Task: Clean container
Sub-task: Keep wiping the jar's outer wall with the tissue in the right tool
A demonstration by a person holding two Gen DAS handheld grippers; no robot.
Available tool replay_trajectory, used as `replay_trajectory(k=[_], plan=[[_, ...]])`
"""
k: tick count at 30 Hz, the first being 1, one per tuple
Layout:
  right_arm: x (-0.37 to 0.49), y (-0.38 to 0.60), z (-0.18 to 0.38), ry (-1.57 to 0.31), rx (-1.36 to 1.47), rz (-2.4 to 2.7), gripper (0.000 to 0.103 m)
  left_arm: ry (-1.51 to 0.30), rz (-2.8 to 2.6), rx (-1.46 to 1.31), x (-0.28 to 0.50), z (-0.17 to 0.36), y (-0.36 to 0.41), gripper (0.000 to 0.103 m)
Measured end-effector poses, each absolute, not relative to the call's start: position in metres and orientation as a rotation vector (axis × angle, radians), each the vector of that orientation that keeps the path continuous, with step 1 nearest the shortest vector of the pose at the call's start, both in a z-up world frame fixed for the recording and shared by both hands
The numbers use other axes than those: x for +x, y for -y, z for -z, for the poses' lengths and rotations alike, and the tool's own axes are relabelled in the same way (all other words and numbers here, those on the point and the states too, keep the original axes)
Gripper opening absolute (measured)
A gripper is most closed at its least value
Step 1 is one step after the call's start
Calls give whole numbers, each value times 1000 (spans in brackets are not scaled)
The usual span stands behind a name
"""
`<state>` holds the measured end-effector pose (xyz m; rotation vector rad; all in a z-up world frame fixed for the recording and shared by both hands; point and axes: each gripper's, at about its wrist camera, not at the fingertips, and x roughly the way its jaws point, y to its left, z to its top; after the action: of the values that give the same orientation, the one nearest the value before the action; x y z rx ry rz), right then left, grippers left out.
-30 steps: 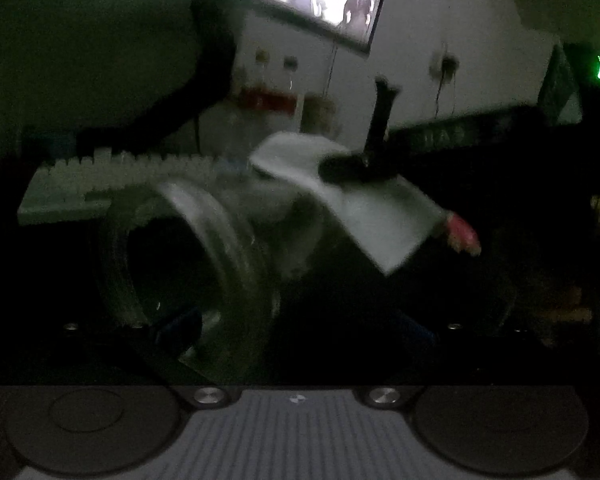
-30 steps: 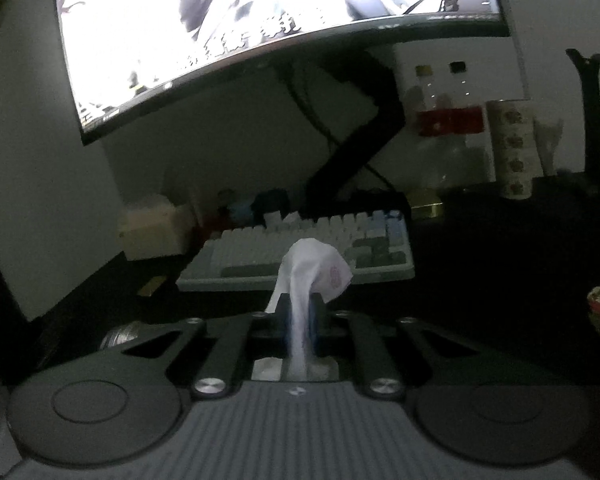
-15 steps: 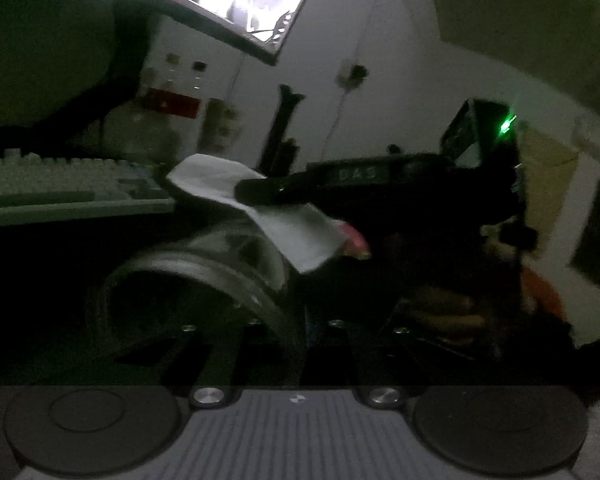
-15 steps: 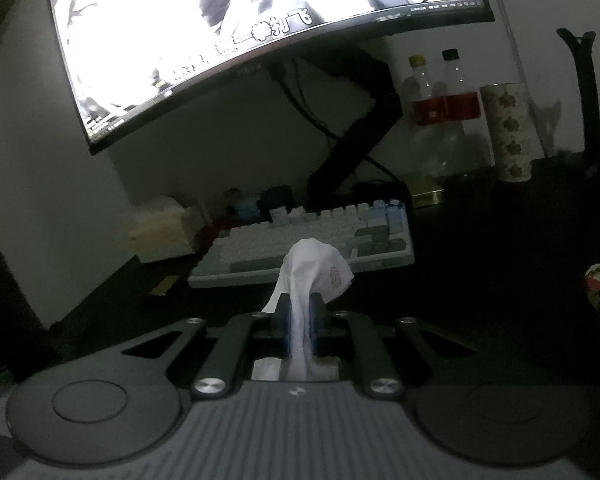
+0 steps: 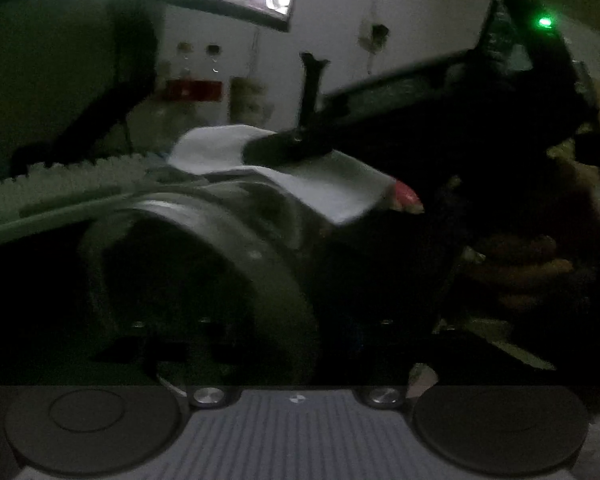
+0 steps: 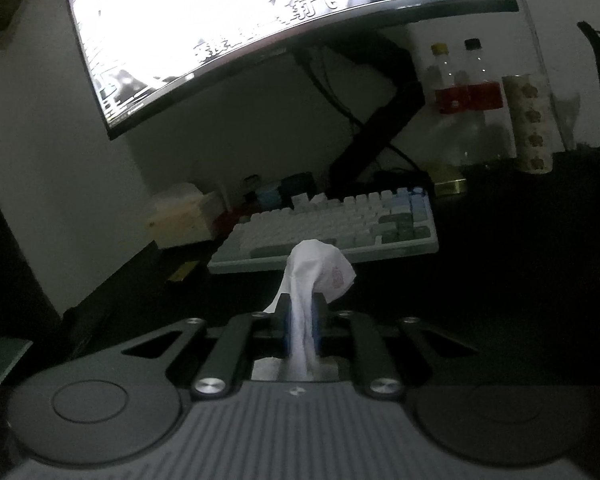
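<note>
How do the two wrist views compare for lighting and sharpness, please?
Left wrist view: very dark and motion-blurred; the glass container is a smeared outline and only the white tissue reads clearly. Right wrist view: sharper, but the monitor is blown out to white glare while the desk stays near black.

Dark table right of white keyboard open — bottles and patterned cup block the back.
</note>
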<state>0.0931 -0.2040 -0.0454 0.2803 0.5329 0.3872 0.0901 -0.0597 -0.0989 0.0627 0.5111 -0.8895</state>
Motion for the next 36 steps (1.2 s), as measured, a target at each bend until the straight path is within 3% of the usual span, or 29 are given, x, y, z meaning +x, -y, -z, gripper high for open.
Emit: replay_trajectory(k=[5,11,14,18,27,33,36], plan=[[88,193,44,-513,247,-405,14,-539,906,-24,100,100,50,57],[80,170,39,-504,232,-513,14,-513,865,48,96,98,57,87],[82,170,41,-489,172,-433,14,-508,821,96,94,99,59,93],[100,182,44,-514,171,-294,14,-514,829,53,100,99,51,93],[80,145,38,-468,140,-547,13,-521,847,54,102,99,53,99],[111,200,46,-560,277,-323,15,-521,845,35,105,100,51,103],[94,175,39,-517,177,-498,15,-519,837,40,106,100,53,103]])
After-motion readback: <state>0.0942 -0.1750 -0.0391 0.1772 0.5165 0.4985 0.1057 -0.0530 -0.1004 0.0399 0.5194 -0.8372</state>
